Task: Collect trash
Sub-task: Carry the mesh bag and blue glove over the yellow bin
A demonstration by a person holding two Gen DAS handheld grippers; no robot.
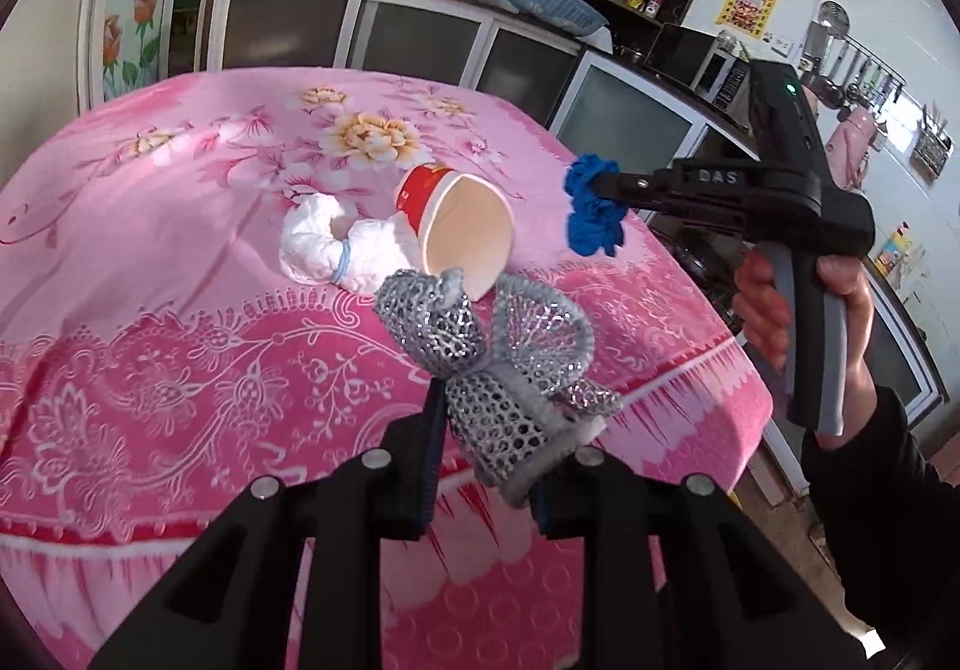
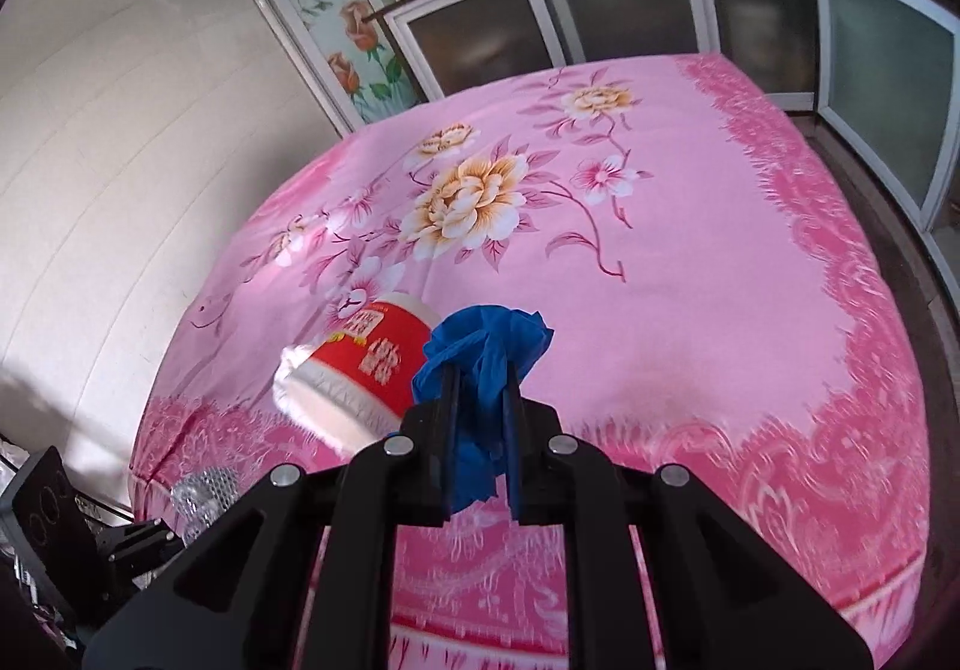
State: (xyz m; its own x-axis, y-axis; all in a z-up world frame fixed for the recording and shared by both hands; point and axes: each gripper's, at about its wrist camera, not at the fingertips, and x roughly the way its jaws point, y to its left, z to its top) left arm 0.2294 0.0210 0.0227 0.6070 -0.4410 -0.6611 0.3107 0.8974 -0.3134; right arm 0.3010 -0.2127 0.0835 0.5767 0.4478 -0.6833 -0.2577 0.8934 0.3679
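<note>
You are gripping the silver mesh (image 1: 480, 364) in your left gripper (image 1: 486, 466) and the blue rag (image 2: 480, 364) in your right gripper (image 2: 480, 430), so be keeping both jaws clenched while lifting clear of the red cup (image 1: 456, 220) lying mid-frame.

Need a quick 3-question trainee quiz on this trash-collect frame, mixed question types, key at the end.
1. True or false: the right gripper grips a blue glove.
2. What does the left gripper hold?
A. paper cup
B. silver mesh bow
C. white wad
3. Fill in: the red-and-white paper cup lies on its ____ on the pink cloth, beside a white wad.

Key: 1 true; 2 B, the silver mesh bow; 3 side.
</note>
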